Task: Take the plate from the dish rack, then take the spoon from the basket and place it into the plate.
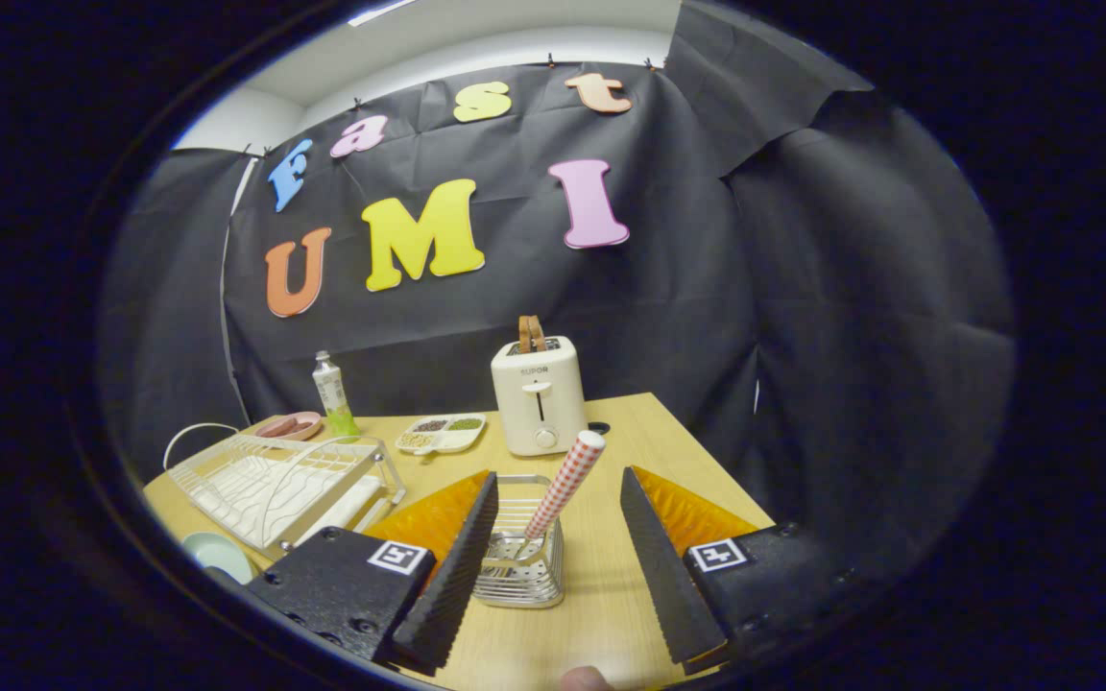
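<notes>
Gripper spread wide, grasping nothing. Wire basket sits between fingers; spoon stands in it, checked handle leaning up, easy to pinch. Plate flat on table beside dish rack, apparently awaiting spoon.

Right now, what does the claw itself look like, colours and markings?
The claw has two black wedge-shaped fingers with ribbed inner pads. Translucent orange ridged panels back each finger, and each black base block carries a small square black-and-white marker tag.
</notes>
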